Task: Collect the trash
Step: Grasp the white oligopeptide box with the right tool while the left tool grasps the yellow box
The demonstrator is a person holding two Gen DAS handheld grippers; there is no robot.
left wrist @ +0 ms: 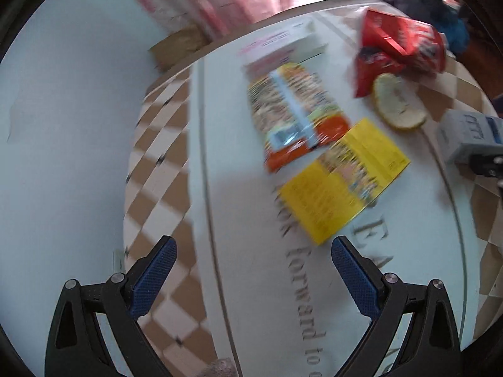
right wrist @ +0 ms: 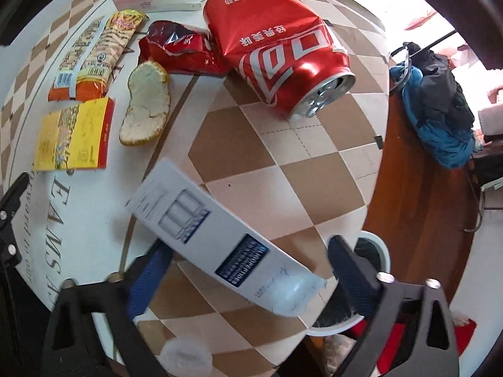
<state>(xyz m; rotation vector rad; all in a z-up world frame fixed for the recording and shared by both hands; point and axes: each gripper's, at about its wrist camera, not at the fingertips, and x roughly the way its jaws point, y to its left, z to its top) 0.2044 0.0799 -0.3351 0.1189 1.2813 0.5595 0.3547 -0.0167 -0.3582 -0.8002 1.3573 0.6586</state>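
— How do the left tongs (left wrist: 253,278) stand?

— Spread wide with nothing between the blue pads (left wrist: 154,278), low over the round tabletop (left wrist: 239,207). That view is blurred.

— And the right tongs (right wrist: 248,282)?

— Also parted. A white tube (right wrist: 220,242) with a dark blue label lies slantwise between the fingers; whether either pad presses it cannot be told. A translucent cap (right wrist: 185,356) shows just below, near the lower edge.

— What lies beyond the left tongs?

— Nearest is a yellow packet (left wrist: 342,182), flat on the tabletop. Touching its far end is an orange-and-yellow snack wrapper (left wrist: 298,116), and past that a white-and-pink carton (left wrist: 283,42). To the right sits a piece of orange peel (left wrist: 397,102), pith side up, beside a crumpled red wrapper (left wrist: 371,69).

— Beyond the right tongs?

— The same peel (right wrist: 146,103) and yellow packet (right wrist: 74,135) to the left, the red wrapper (right wrist: 182,50) further on, and a dented red can (right wrist: 276,44) lying on its side against it, its opening facing the camera. A white bin (right wrist: 374,251) with a dark liner stands on the wooden floor (right wrist: 418,188) by the table's edge, just behind the right finger.
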